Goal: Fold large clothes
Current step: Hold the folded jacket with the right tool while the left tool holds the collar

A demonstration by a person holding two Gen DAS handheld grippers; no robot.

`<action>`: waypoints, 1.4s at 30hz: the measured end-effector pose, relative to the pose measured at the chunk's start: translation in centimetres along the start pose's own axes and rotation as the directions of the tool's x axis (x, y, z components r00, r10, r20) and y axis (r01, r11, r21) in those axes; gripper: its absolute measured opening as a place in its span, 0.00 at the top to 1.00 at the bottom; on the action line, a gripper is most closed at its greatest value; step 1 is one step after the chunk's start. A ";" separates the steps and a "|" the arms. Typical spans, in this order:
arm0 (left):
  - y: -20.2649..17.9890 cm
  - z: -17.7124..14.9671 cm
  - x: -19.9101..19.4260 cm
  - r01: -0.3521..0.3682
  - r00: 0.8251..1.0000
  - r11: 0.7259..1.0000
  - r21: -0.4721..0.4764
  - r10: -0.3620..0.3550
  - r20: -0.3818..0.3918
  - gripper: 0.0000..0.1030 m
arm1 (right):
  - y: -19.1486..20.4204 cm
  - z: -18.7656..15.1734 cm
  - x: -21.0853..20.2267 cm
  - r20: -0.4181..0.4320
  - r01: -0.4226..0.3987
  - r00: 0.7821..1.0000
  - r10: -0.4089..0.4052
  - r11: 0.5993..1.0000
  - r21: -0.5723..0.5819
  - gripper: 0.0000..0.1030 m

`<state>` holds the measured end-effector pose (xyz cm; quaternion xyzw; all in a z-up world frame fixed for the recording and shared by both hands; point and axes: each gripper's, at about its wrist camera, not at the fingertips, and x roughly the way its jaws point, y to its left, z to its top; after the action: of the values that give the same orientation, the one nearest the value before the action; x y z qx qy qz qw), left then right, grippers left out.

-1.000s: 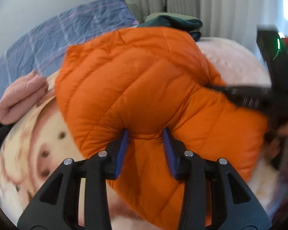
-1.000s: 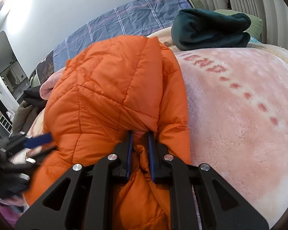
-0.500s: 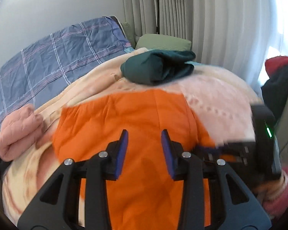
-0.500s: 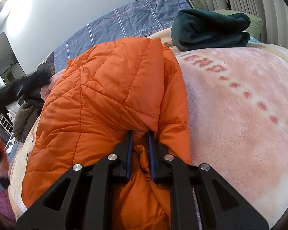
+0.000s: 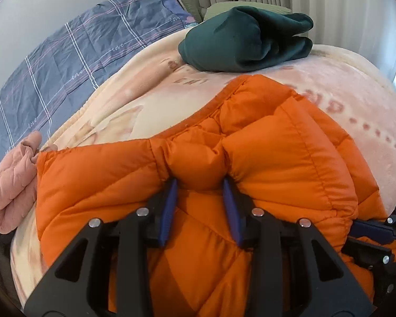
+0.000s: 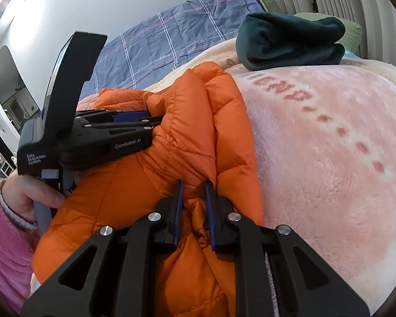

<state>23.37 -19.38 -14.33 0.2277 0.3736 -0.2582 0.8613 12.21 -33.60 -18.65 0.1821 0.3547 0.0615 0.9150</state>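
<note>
Gripping the orange puffer jacket (image 5: 264,158), your left tool (image 5: 199,206) and right tool (image 6: 192,211) each pinch a bunched fold between them.

White lettering reading "GenRobot.AI" is showing on the side of the left gripper (image 6: 134,121), at nine o'clock in the right wrist view. "Data Acquisition System" is sitting on its rear block. The word "love" is repeating across the blue checked sheet (image 5: 74,52). Red lettering on the pink blanket (image 6: 316,132) is appearing upside down and only partly readable.
</note>
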 end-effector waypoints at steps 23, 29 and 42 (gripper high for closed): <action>-0.3 -0.8 -0.6 -0.036 0.999 0.999 0.011 0.035 0.010 0.65 | -4.9 -2.4 -5.0 -0.069 -0.281 0.941 0.331 0.880 0.384 0.37; -0.2 -0.8 -0.7 -0.025 1.000 1.000 0.002 0.025 0.013 0.65 | -5.0 -2.1 -5.1 -0.085 -0.302 0.925 0.370 0.851 0.429 0.33; -0.1 -0.8 -0.8 -0.023 1.000 1.000 -0.001 0.023 0.015 0.65 | -3.3 -1.5 -3.6 -0.177 -0.173 0.948 0.265 0.894 0.412 0.12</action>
<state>22.40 -18.81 -14.25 0.2297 0.3648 -0.2500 0.8670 8.50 -37.06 -18.64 0.3921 0.4395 0.1131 0.8002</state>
